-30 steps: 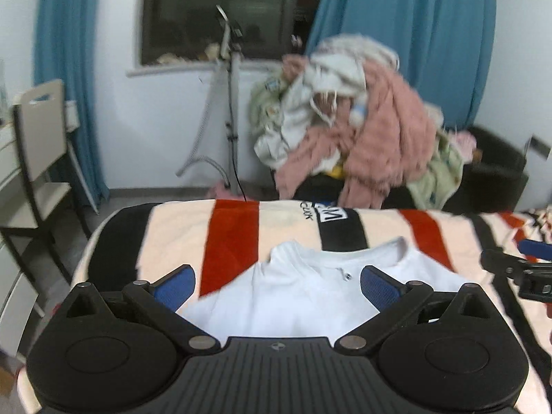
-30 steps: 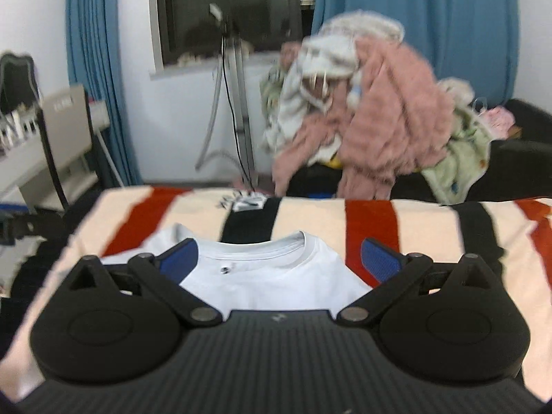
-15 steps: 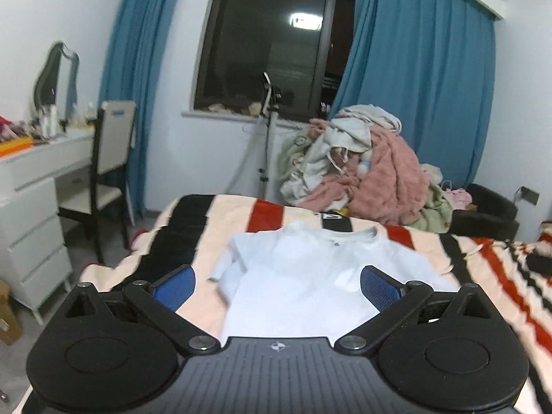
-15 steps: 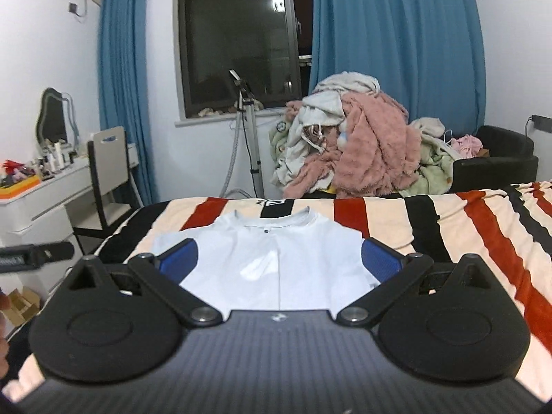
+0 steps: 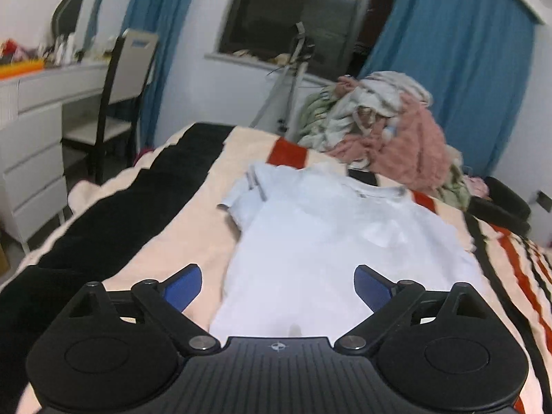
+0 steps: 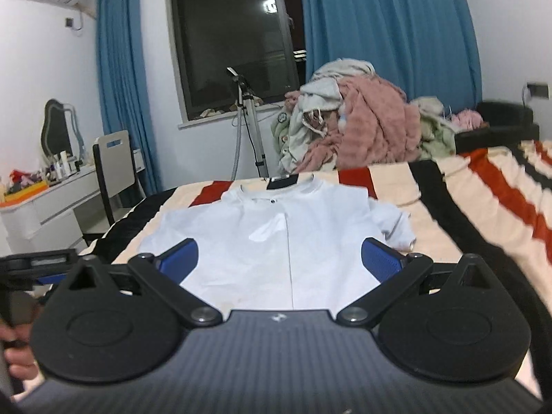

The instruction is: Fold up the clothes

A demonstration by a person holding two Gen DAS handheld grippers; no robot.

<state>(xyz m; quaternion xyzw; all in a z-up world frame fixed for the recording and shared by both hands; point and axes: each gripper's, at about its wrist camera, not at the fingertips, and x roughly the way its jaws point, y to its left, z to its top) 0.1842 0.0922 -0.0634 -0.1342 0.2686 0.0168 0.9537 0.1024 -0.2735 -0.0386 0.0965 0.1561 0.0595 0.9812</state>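
Note:
A white T-shirt point(image 5: 321, 238) lies flat on the striped blanket point(image 5: 193, 220), collar away from me, sleeves spread. It also shows in the right wrist view point(image 6: 276, 238). My left gripper point(image 5: 277, 284) is open and empty, above the shirt's near hem toward its left side. My right gripper point(image 6: 278, 261) is open and empty, above the near hem toward the right side. The left gripper's body point(image 6: 38, 264) shows at the left edge of the right wrist view.
A pile of clothes point(image 5: 383, 131) with a pink fleece sits beyond the bed's far end, also in the right wrist view point(image 6: 358, 127). A tripod point(image 6: 246, 117), a chair point(image 5: 124, 93) and a white dresser point(image 5: 31, 131) stand at the left. The blanket extends right point(image 6: 483, 200).
Both grippers have pulled back from the collar end toward the near hem and risen. More of the shirt shows now. Both stay open.

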